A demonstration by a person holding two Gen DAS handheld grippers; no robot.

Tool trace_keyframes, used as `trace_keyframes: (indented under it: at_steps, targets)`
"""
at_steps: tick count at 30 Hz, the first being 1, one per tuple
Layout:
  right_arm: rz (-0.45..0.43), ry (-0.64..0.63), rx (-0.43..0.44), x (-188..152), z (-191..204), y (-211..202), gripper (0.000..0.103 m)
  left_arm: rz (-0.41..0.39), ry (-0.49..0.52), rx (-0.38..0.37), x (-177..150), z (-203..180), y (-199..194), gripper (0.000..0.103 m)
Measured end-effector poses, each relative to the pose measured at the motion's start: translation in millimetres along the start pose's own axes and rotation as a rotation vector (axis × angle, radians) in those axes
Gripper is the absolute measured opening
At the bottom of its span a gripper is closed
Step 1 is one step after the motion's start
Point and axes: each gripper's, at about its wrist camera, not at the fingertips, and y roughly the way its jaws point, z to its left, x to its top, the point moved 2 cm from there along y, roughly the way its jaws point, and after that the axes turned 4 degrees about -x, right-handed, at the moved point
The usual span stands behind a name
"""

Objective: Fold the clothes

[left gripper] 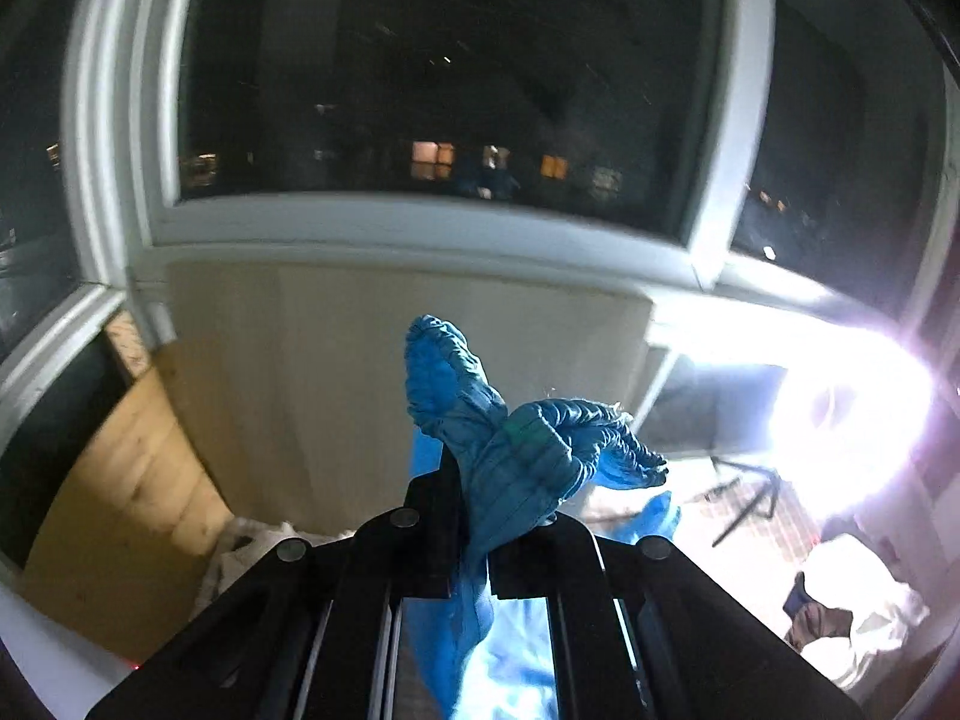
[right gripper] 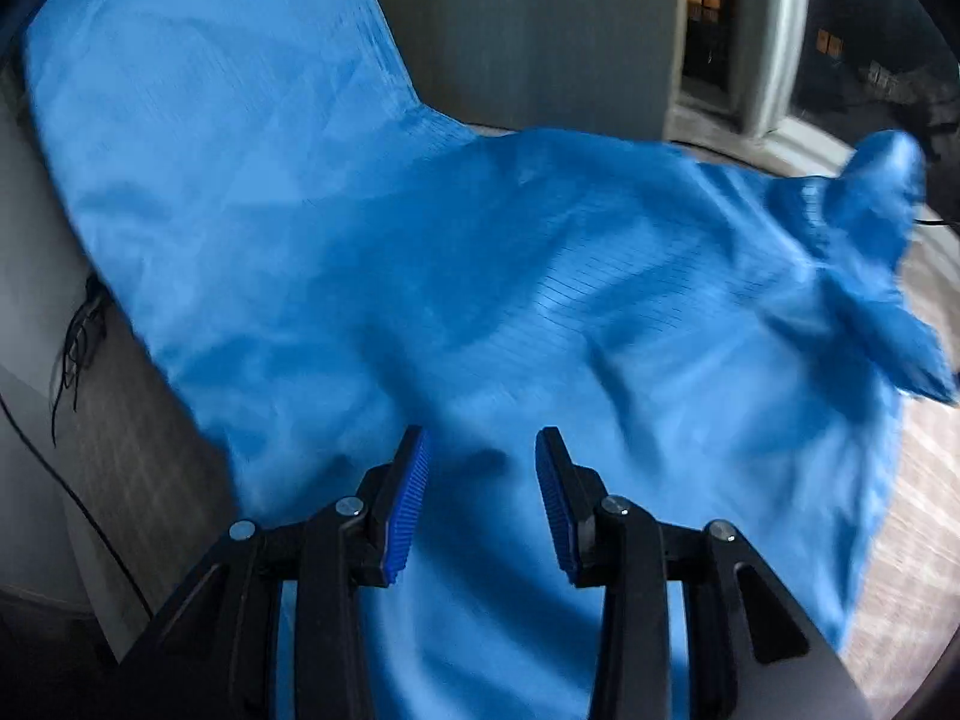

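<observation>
A blue garment (right gripper: pixel 480 276) of thin shiny fabric hangs spread out in the air, filling the right wrist view. Its elastic cuff end (right gripper: pixel 870 228) bunches at the right. My left gripper (left gripper: pixel 474 516) is shut on a gathered blue elastic cuff (left gripper: pixel 528 438), held up high facing a window. More blue cloth hangs below the jaws (left gripper: pixel 498 660). My right gripper (right gripper: pixel 480 474) is open and empty, its blue ribbed pads (right gripper: pixel 411 498) just in front of the garment's lower part, not touching it that I can see.
A white-framed window (left gripper: pixel 420 228) with night outside fills the left wrist view. A wooden board (left gripper: pixel 120 468) leans at the left. A bright lamp (left gripper: pixel 852 408) glares at the right, above a heap of pale cloth (left gripper: pixel 858 612). Brick-patterned floor (right gripper: pixel 918 540) and a cable (right gripper: pixel 78 336) show in the right wrist view.
</observation>
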Motion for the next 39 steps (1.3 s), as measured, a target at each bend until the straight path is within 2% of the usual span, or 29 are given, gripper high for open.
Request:
trace_keyframes:
  at_steps: [5,7,9,13,19,23,28,29,33,37,39]
  targets:
    - [0.024,-0.037,0.037,8,23,12,0.037,0.060,0.018,-0.038,-6,-42,22,0.005]
    - [-0.004,-0.028,0.085,4,29,-3,0.037,0.070,0.019,-0.074,-9,-60,29,0.005]
    - [-0.005,-0.019,0.068,-3,24,-14,0.037,0.075,0.019,-0.120,-15,-80,31,0.005]
    - [-0.032,0.114,0.053,-26,-27,-45,0.037,0.100,0.048,-0.210,-28,-136,44,0.005]
    - [-0.041,0.282,-0.039,-82,-114,-87,0.037,0.143,0.083,-0.368,-46,-234,72,0.005]
    - [-0.043,0.332,-0.081,-120,-149,-109,0.037,0.158,0.074,-0.467,-62,-280,88,0.005]
    - [-0.037,0.376,-0.109,-155,-178,-124,0.037,0.182,0.005,-0.512,-94,-275,110,0.005]
    - [-0.034,0.382,-0.112,-156,-183,-122,0.037,0.196,-0.024,-0.527,-104,-268,117,0.005]
    - [-0.021,0.394,-0.132,-162,-195,-120,0.037,0.247,-0.147,-0.495,-164,-218,149,0.005]
    - [-0.015,0.367,-0.129,-154,-190,-118,0.037,0.323,-0.336,-0.350,-231,-141,191,0.005]
    - [-0.013,0.346,-0.131,-148,-185,-115,0.037,0.352,-0.377,-0.269,-253,-113,203,0.005]
